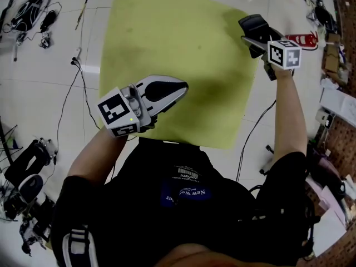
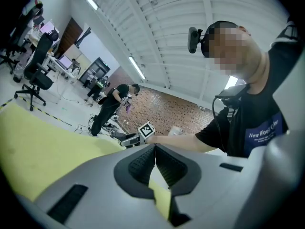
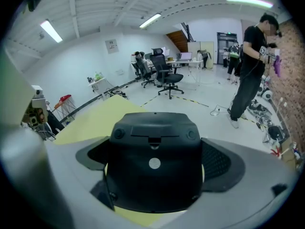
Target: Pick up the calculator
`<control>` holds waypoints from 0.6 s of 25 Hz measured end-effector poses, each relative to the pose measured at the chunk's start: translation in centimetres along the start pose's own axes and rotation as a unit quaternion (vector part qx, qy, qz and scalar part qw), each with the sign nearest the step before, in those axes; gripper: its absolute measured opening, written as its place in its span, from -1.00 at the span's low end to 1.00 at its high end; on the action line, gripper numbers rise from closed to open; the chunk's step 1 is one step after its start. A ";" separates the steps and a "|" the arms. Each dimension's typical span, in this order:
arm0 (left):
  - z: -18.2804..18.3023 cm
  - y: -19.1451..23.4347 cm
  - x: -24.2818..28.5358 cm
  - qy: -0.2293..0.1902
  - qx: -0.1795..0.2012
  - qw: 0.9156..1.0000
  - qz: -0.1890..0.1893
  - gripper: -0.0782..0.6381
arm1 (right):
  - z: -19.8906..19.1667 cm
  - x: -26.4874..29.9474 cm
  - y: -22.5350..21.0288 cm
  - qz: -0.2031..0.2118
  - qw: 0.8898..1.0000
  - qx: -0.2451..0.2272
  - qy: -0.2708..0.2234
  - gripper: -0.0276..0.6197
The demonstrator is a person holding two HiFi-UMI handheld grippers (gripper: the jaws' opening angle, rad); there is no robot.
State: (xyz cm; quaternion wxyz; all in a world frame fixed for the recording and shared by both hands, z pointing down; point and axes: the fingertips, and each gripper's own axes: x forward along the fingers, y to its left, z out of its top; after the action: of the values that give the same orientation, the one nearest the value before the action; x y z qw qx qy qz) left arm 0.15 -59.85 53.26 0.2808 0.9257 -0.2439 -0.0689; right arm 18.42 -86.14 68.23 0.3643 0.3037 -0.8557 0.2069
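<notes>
A black calculator (image 1: 252, 25) is held above the right edge of a yellow-green mat (image 1: 172, 43), with my right gripper (image 1: 255, 38) shut on it. In the right gripper view the calculator's (image 3: 152, 161) dark back side fills the space between the two pads (image 3: 220, 163), tilted up toward the camera. My left gripper (image 1: 179, 89) hovers over the mat's near part, shut with nothing in it; its ribbed pads (image 2: 141, 164) meet at the tips. The left gripper view also catches the right gripper (image 2: 133, 138) and its marker cube (image 2: 147, 129) in the distance.
The mat lies on a pale tiled floor. Cables and gear (image 1: 33, 15) sit at the far left, a red object (image 1: 303, 39) and clutter at the right. Office chairs (image 3: 167, 75) and a standing person (image 3: 250, 56) are further off.
</notes>
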 end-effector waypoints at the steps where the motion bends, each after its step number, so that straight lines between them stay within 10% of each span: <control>1: 0.4 -0.3 -0.1 0.001 0.006 1.000 0.002 -0.76 | 0.4 -1.0 1.2 0.009 1.000 -0.003 -0.009 0.83; 15: 5.4 -9.5 -2.8 -0.026 0.053 0.998 0.008 -0.76 | 4.4 -20.8 22.7 0.107 0.976 -0.067 -0.176 0.83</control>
State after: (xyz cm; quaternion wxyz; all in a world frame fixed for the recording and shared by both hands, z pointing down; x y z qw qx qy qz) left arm 0.25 -54.25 43.42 0.2258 0.9351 -0.2616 -0.0780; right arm 12.48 -64.45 46.81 0.2038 0.2172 -0.9457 0.1303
